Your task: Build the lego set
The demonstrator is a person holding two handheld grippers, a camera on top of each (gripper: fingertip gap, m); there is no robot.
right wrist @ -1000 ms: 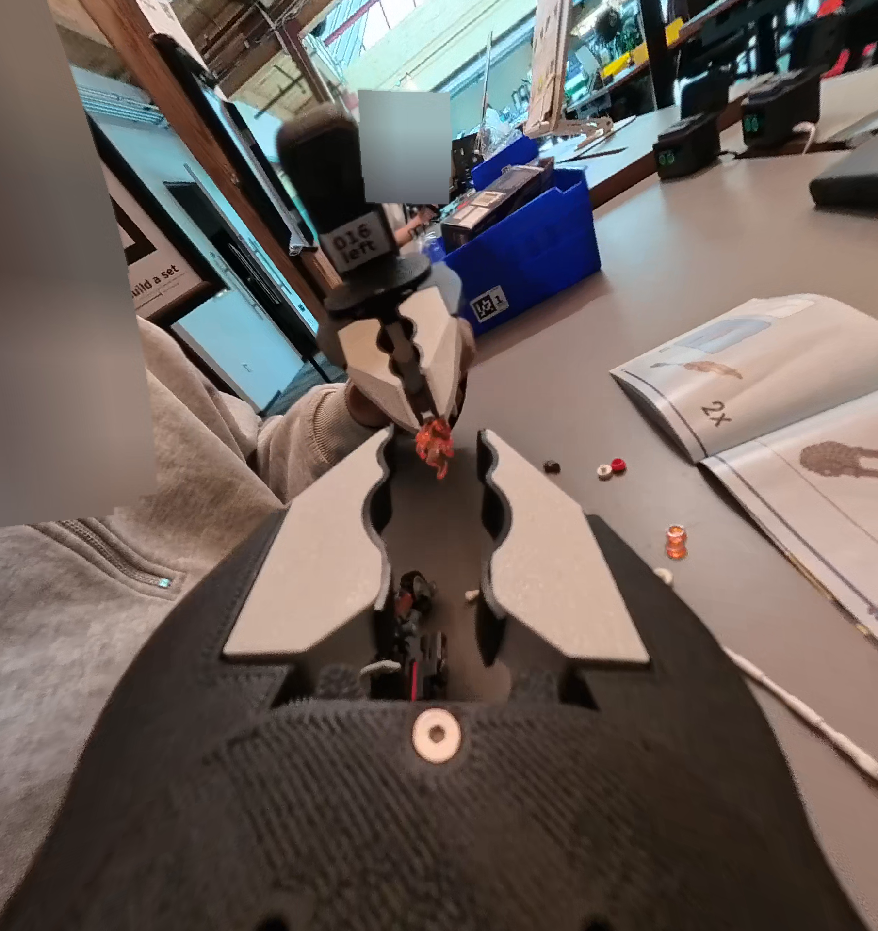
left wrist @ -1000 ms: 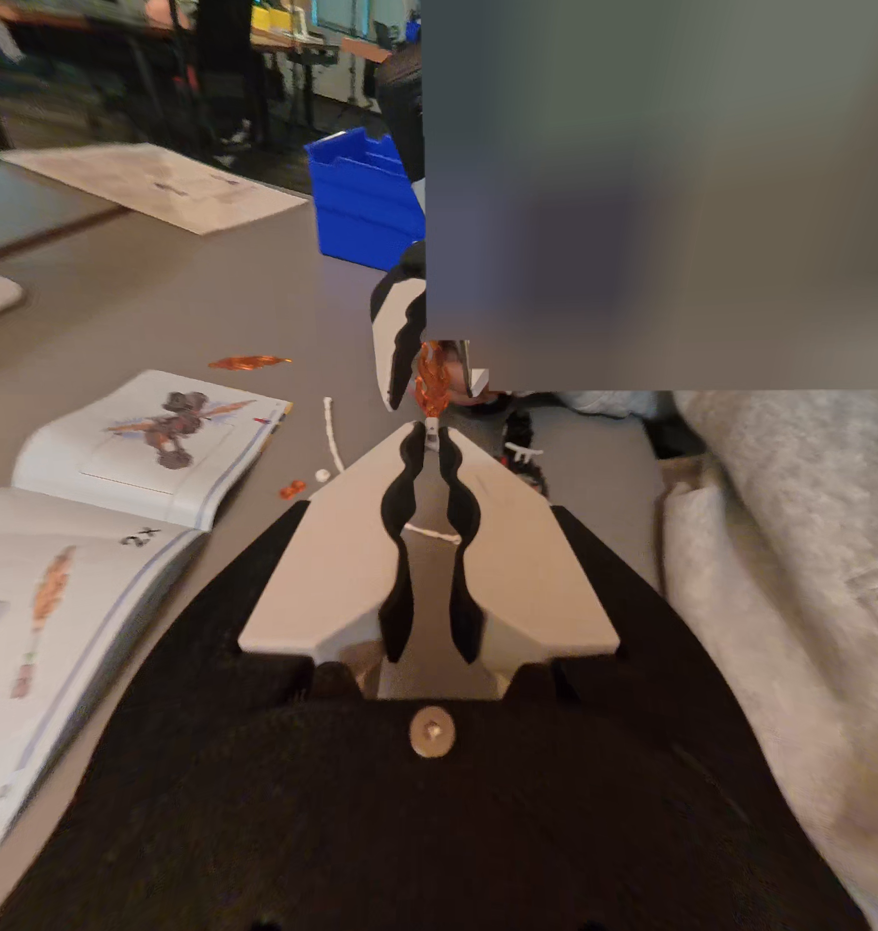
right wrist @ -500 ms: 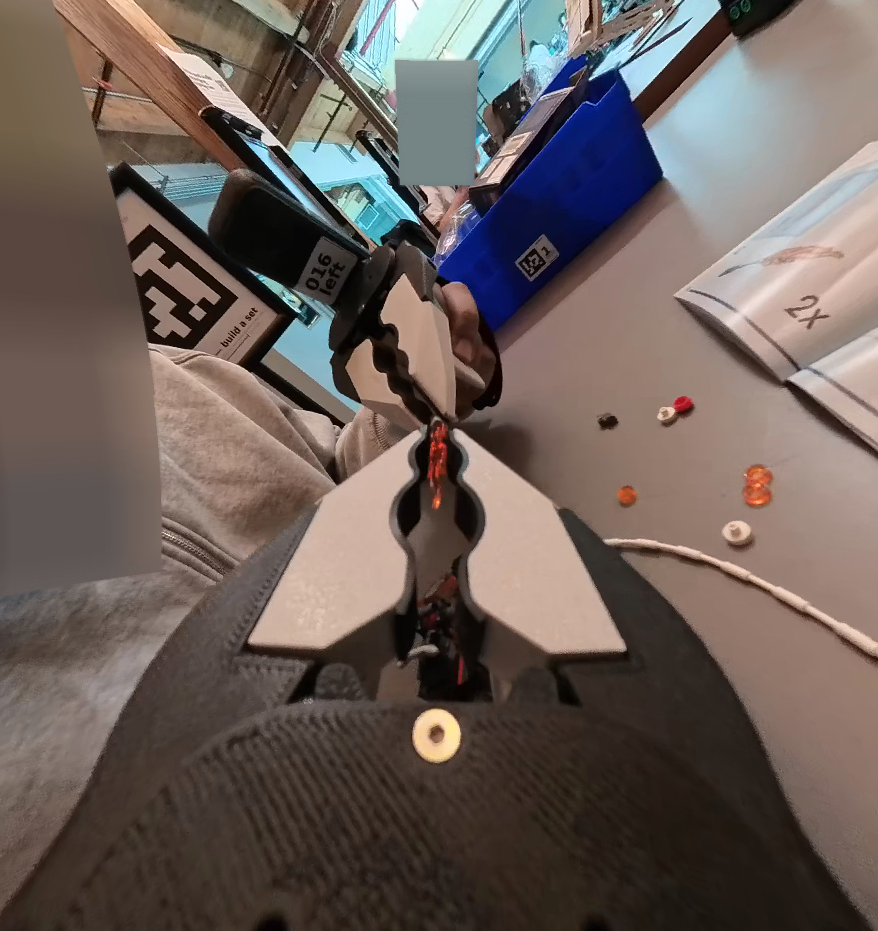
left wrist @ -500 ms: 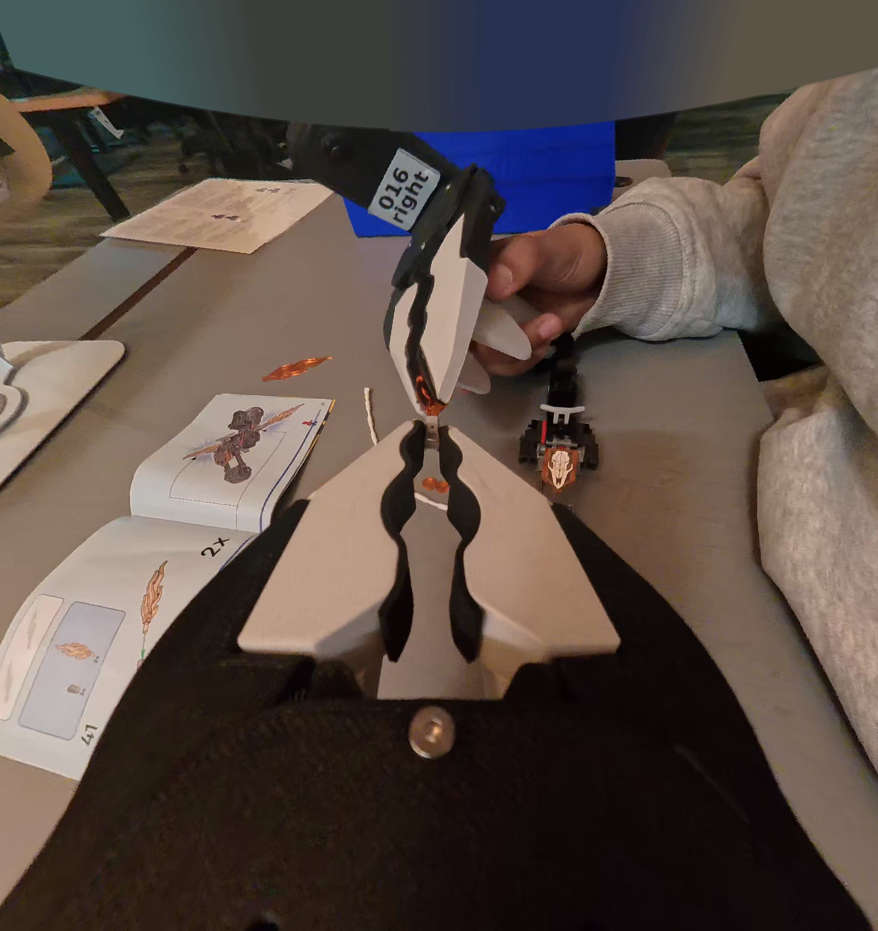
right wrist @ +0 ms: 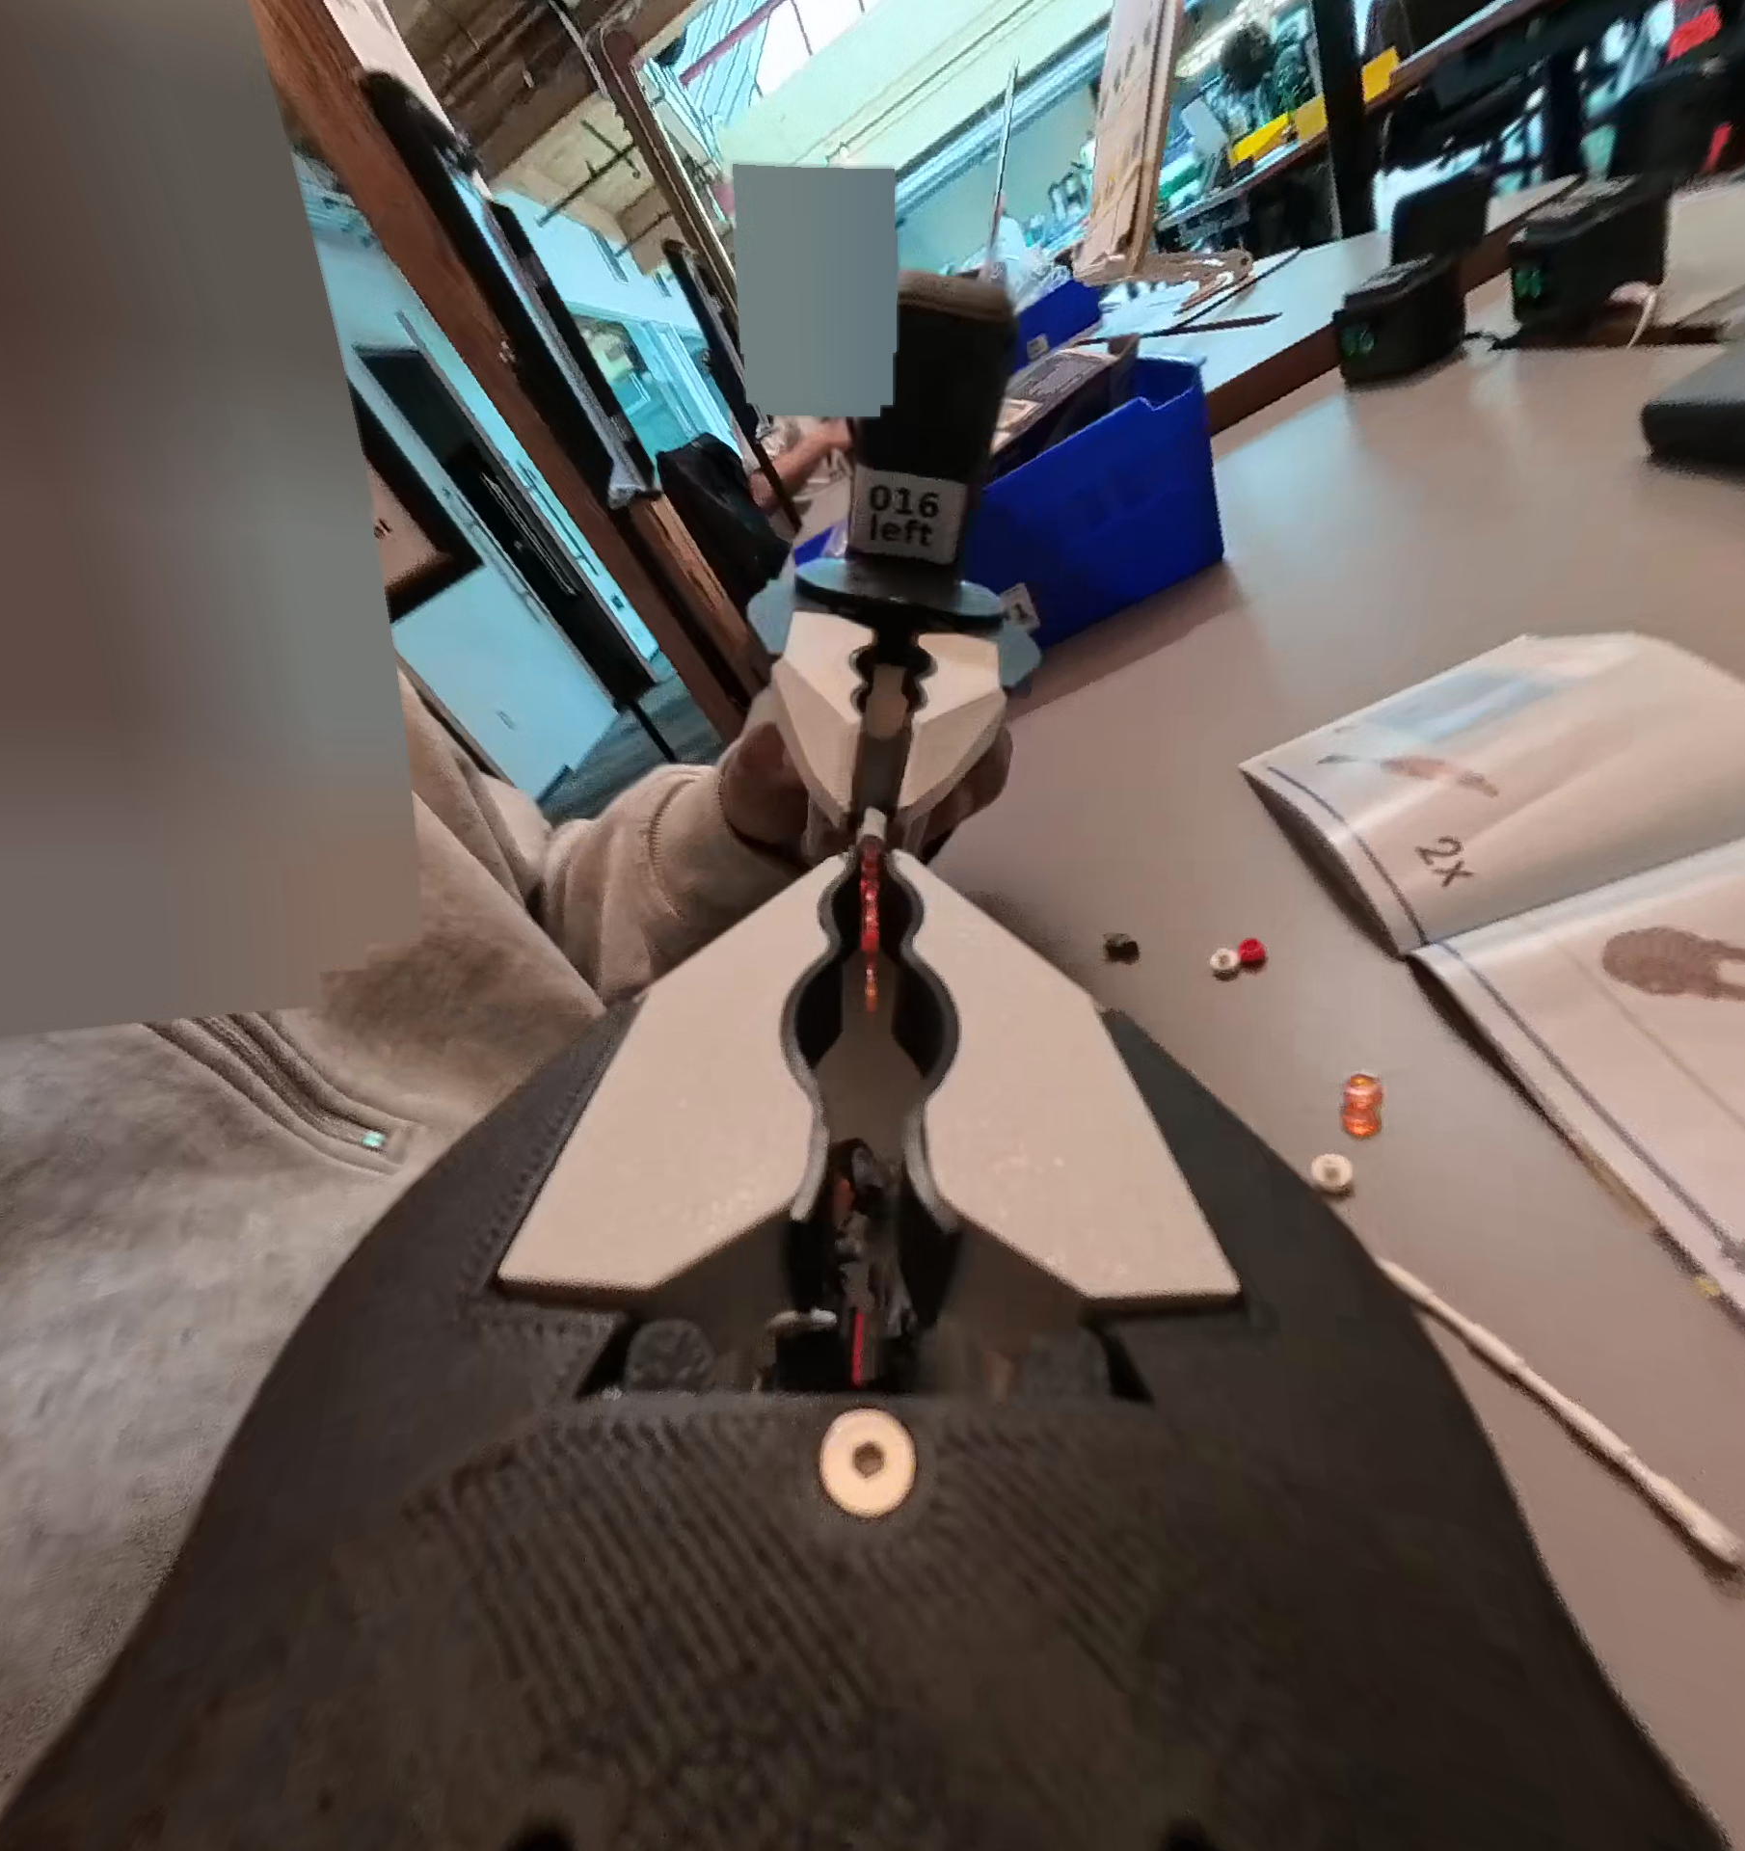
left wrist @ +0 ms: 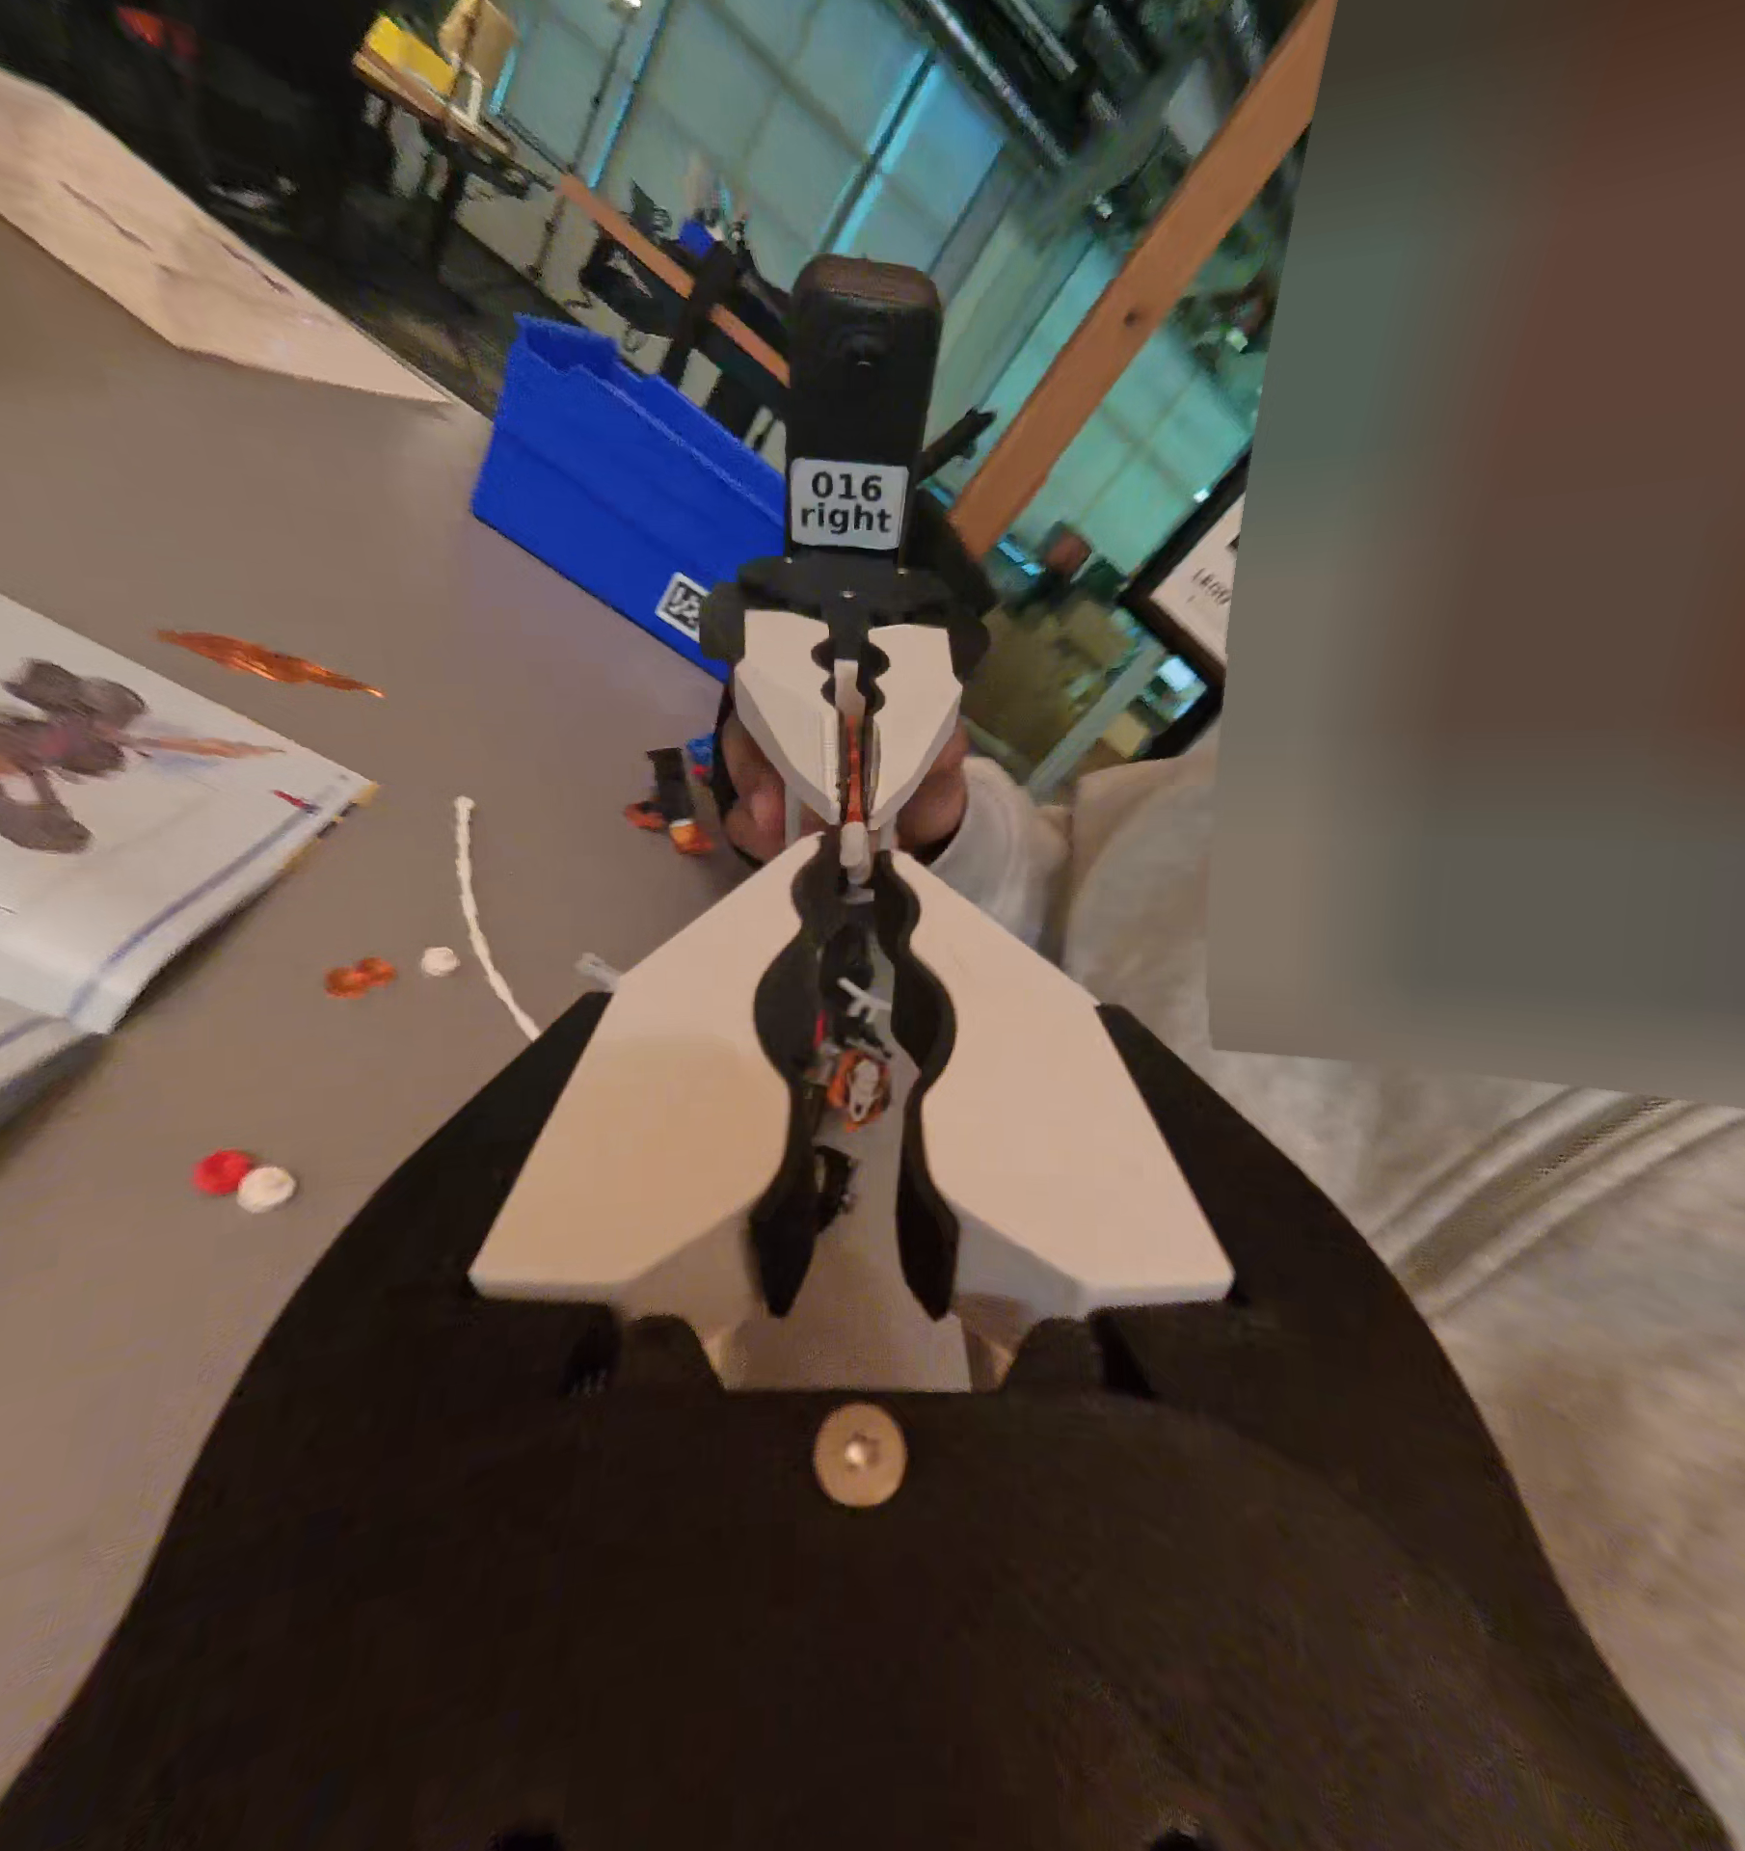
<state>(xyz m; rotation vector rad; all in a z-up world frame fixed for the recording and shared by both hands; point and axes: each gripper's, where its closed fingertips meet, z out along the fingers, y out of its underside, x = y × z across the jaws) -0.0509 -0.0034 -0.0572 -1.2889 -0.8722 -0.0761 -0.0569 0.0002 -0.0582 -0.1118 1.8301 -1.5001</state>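
My left gripper (left wrist: pixel 853 853) is shut on a small white piece (left wrist: pixel 854 847) at its tips. My right gripper (right wrist: pixel 868 863) faces it tip to tip and is shut on a translucent orange flame piece (right wrist: pixel 868 937). The flame (left wrist: pixel 851 771) meets the white piece (right wrist: pixel 874 826) between the two grippers, held above the table. The left gripper also shows in the right wrist view (right wrist: pixel 879 813). A black lego model with a skull (left wrist: pixel 860 1087) lies on the grey table below, seen through the gap between the fingers; it also shows in the right wrist view (right wrist: pixel 860 1292).
An open instruction booklet (left wrist: pixel 97 831) (right wrist: pixel 1570 901) lies to one side. A blue bin (left wrist: pixel 618 491) stands behind. A second orange flame (left wrist: pixel 268 661), a white cord (left wrist: pixel 473 911), orange studs (left wrist: pixel 358 977) and red and white rounds (left wrist: pixel 242 1177) are scattered on the table. A grey sleeve (left wrist: pixel 1449 1252) is close by. My two grippers' fingertips are within a few centimetres of each other.
My right gripper, open one second ago, has closed on the flame piece held out by my left gripper. Both grippers have tilted up and now face each other level.
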